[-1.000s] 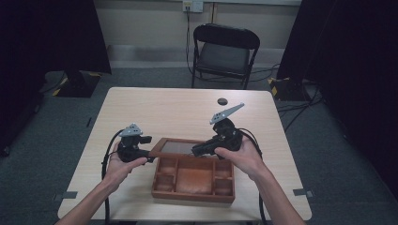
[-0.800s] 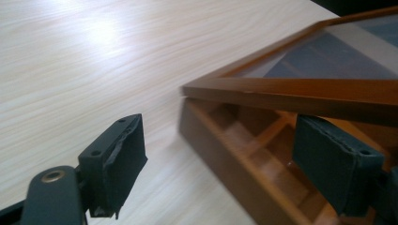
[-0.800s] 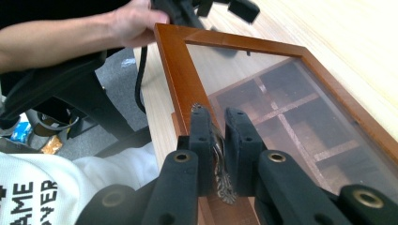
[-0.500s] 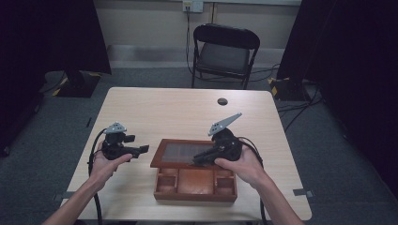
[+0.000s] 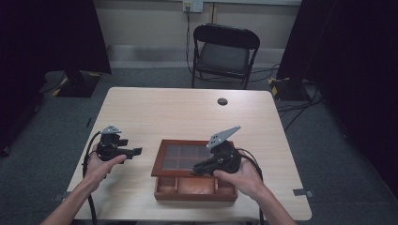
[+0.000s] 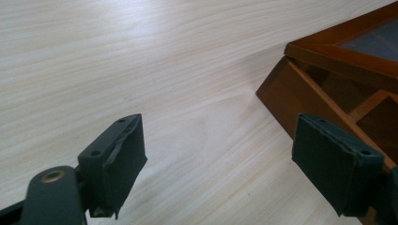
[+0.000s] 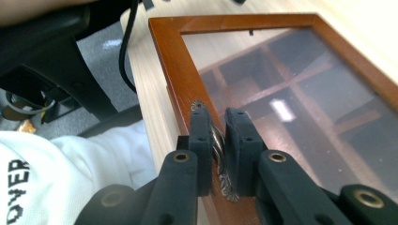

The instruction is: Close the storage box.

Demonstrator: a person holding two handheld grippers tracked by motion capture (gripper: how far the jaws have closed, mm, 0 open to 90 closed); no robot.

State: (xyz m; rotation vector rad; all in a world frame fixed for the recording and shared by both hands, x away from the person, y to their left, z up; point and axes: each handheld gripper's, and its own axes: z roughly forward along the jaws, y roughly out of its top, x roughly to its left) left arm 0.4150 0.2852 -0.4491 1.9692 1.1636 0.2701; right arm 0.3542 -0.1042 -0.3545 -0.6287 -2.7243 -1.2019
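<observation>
A brown wooden box (image 5: 195, 190) with compartments sits at the table's front middle. Its glass-paned lid (image 5: 180, 157) hangs tilted over the back compartments, and the front row lies uncovered. My right gripper (image 5: 199, 169) is shut on the lid's twisted metal handle (image 7: 217, 140) at the front rail of the lid frame (image 7: 178, 70), the jaws (image 7: 219, 136) pinching it. My left gripper (image 5: 136, 151) is held to the left of the box, apart from it, jaws wide open (image 6: 220, 164) with nothing between them; the box corner (image 6: 324, 93) shows beyond its right jaw.
A small black round object (image 5: 222, 101) lies at the far middle of the light wooden table (image 5: 155, 112). A black folding chair (image 5: 225, 47) stands behind the table. Cables trail from both grippers over the front edge.
The left gripper has let go of the box side and drawn back to the left. The right gripper has brought the lid down over the box.
</observation>
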